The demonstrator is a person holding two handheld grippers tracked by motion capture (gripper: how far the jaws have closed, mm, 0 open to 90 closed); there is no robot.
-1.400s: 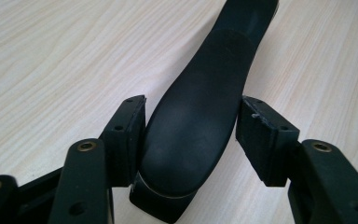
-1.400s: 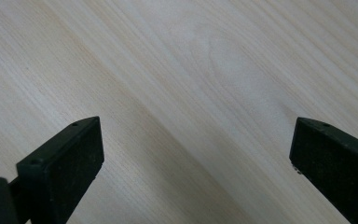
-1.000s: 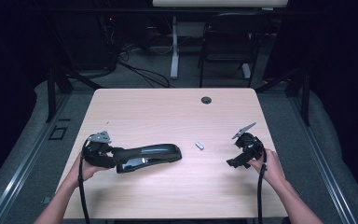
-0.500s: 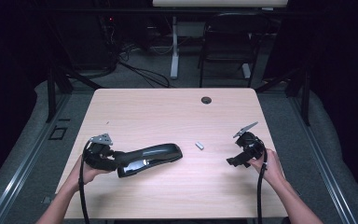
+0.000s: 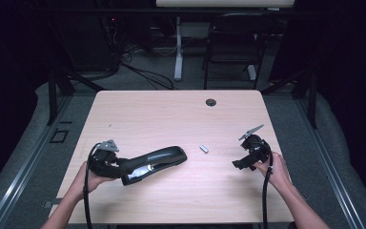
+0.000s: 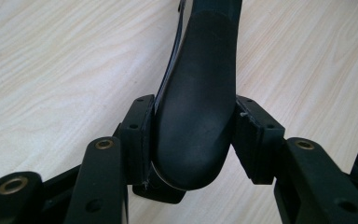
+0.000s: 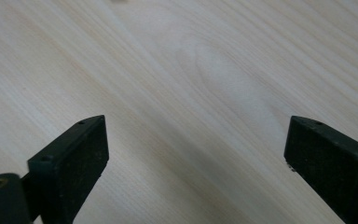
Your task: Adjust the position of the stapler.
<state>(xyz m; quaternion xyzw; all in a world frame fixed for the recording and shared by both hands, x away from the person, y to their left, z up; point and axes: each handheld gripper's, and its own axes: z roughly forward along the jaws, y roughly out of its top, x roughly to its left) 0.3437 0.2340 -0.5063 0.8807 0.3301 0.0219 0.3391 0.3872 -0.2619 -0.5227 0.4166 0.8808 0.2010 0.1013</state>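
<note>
Gripping the rounded rear end of a black stapler [image 5: 153, 163], your left gripper [image 5: 120, 168] is pinching it between both pads [image 6: 137, 135]; the jaws have just been closing, and the stapler's body is sitting squarely between them, the pads flat against its two sides.

Item: black stapler. It is lying on the light wooden table [image 5: 171, 114], near the front left part of the top, its nose pointing toward the small grey piece [image 5: 203, 149], which is lying just beyond that nose and apart from it.

Item: right gripper [image 5: 238, 164]. You are holding it to the right of the stapler, well apart from it and right of the small grey piece; its jaws are standing wide apart over bare wood with nothing between them.

Item: dark round grommet [image 5: 211, 102]. It is sitting at the table's far edge, well beyond the stapler.
</note>
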